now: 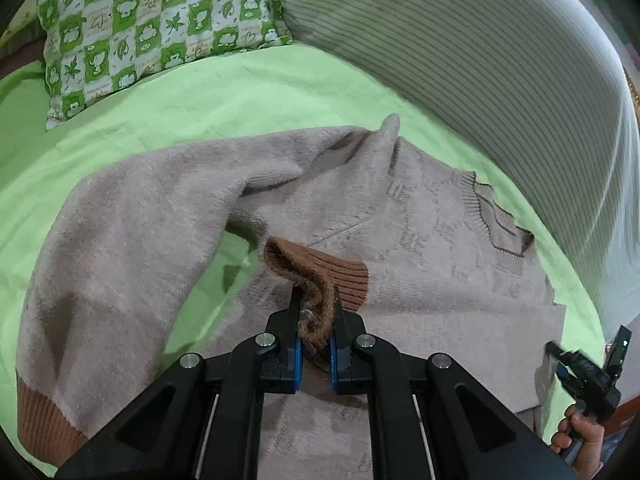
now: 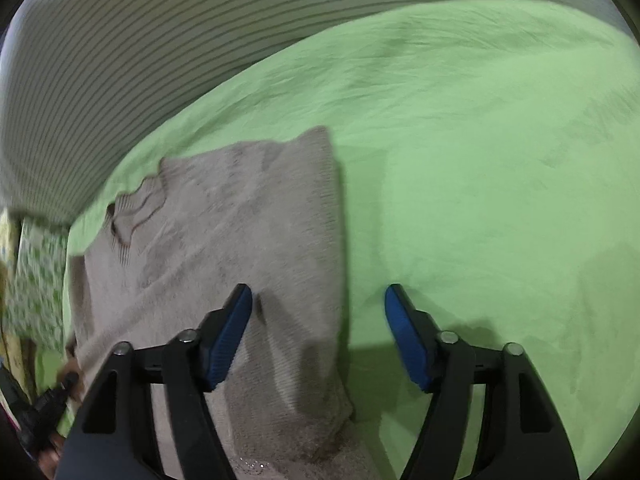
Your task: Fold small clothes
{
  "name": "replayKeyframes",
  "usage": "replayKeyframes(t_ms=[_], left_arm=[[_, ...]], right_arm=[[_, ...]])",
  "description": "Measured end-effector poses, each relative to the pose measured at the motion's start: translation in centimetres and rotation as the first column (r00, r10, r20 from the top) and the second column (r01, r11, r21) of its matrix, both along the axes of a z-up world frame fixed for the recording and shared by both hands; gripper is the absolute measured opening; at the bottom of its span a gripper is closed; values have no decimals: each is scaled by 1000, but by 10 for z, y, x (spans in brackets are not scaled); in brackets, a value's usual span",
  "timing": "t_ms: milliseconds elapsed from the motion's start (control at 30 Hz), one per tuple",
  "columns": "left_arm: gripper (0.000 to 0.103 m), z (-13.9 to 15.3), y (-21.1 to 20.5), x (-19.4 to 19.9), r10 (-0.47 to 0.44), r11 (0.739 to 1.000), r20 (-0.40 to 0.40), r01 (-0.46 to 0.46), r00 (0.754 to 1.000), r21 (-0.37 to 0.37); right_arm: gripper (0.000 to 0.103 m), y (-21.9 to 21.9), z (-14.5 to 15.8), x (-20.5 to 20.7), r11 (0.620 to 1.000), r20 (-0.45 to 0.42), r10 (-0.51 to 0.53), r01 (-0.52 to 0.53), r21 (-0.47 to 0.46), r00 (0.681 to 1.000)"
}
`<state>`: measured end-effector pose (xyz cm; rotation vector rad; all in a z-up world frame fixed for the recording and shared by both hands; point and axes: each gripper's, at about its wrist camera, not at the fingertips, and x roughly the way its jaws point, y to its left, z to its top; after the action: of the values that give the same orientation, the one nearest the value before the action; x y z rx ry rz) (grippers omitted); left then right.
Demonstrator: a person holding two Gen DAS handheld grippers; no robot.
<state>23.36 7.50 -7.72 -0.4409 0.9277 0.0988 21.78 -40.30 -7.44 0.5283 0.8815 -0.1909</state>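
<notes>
A small beige knit sweater with brown ribbed cuffs lies on a green bedsheet. My left gripper is shut on the brown cuff of one sleeve and holds it over the sweater's body. The other sleeve loops out to the left, its brown cuff at the lower left. My right gripper is open and empty, its jaws straddling the folded right edge of the sweater. It also shows at the far right in the left wrist view.
A green and white patterned pillow lies at the head of the bed. A striped grey blanket or cushion runs along the far side, also in the right wrist view. Bare green sheet spreads right of the sweater.
</notes>
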Motion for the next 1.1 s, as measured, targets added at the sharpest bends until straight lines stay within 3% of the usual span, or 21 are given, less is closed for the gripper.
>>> replayKeyframes(t_ms=[100, 200, 400, 467, 600, 667, 867, 1100], left_arm=[[8, 4, -9, 4, -37, 999, 15, 36, 999, 7], [8, 3, -25, 9, -97, 995, 31, 95, 995, 42], [12, -24, -32, 24, -132, 979, -37, 136, 991, 152], [22, -31, -25, 24, -131, 978, -59, 139, 990, 157], [29, -19, -9, 9, -111, 983, -54, 117, 992, 143], [51, -11, 1, -3, -96, 983, -52, 103, 994, 152], [75, 6, 37, -47, -82, 979, -65, 92, 995, 180], [82, -4, 77, -85, -111, 958, -174, 153, 978, 245]], right_arm=[[10, 4, 22, -1, 991, 25, 23, -20, -133, 999], [10, -9, 31, -4, 986, 39, -20, 26, -166, 999], [10, -11, 2, 1, 980, -43, -18, 9, -199, 999], [13, -13, 2, -2, 981, -48, -47, 37, -191, 998], [28, -17, 24, -19, 977, -4, -109, 106, -187, 994], [32, -15, 36, -29, 984, 44, -98, 103, -143, 994], [43, 26, 60, -53, 997, 133, -11, 21, -75, 991], [46, 87, 46, -66, 995, 109, 97, -98, 2, 989]])
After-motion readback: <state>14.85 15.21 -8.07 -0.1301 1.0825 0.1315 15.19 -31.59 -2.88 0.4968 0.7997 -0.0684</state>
